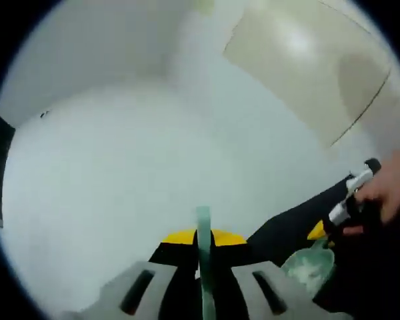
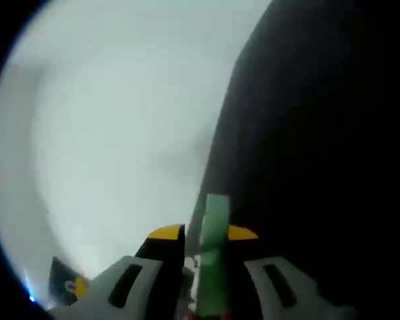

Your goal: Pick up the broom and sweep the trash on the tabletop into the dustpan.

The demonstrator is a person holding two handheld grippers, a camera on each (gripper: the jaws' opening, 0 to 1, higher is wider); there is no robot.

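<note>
In the left gripper view my left gripper (image 1: 203, 237) is shut on a thin green handle (image 1: 203, 267) seen edge-on; I cannot tell whether it belongs to the broom or the dustpan. At the lower right a hand (image 1: 390, 190) holds the right gripper (image 1: 318, 231), with a pale green, whitish-dusted piece (image 1: 310, 268) beneath it. In the right gripper view my right gripper (image 2: 207, 232) is shut on a wider green handle (image 2: 217, 247). Both handles' far ends are hidden.
A white surface (image 1: 133, 173) spreads ahead of the left gripper, with a beige panel (image 1: 307, 60) at the upper right. In the right gripper view a dark mass (image 2: 320, 147) covers the right half, and a black-and-yellow part (image 2: 67, 283) sits low left.
</note>
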